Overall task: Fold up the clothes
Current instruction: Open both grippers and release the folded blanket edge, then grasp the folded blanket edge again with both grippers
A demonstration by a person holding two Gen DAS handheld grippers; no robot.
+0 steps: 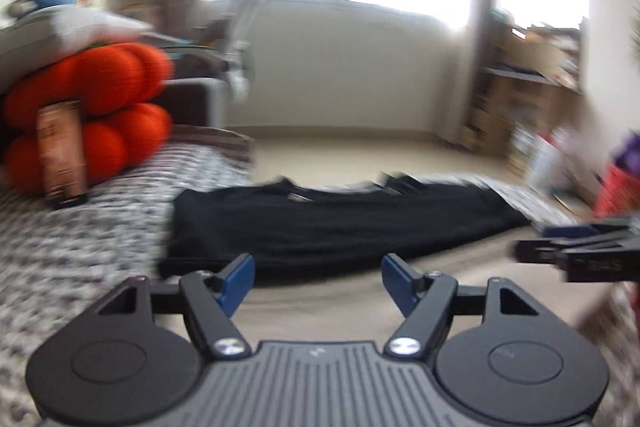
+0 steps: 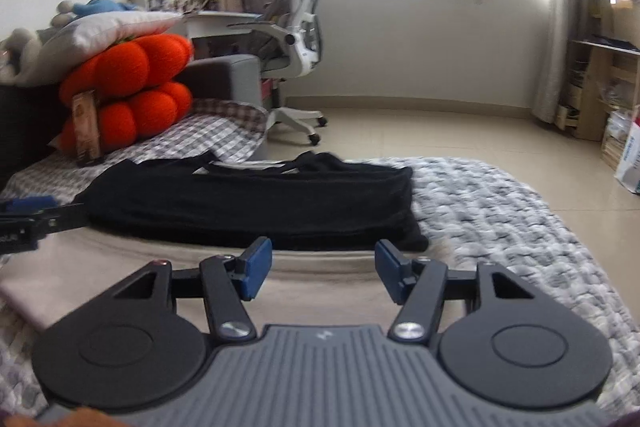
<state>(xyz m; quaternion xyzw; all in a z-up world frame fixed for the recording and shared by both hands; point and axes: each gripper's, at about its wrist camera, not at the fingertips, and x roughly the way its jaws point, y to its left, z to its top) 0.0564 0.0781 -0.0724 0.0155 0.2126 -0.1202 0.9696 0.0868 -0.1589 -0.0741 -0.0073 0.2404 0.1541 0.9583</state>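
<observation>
A folded garment (image 2: 248,203) is lying on the blanket (image 2: 500,211), with a cloth (image 2: 120,275) lying just in front of it. Cushions (image 2: 132,87) are sitting behind to the left, and an office chair (image 2: 300,39) is standing further back on the floor.

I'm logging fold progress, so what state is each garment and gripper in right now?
Black garment: folded into a flat band, lying on the bed.
Beige garment: spread flat, nearest the grippers.
Left gripper: open, empty.
Right gripper: open, empty.
</observation>
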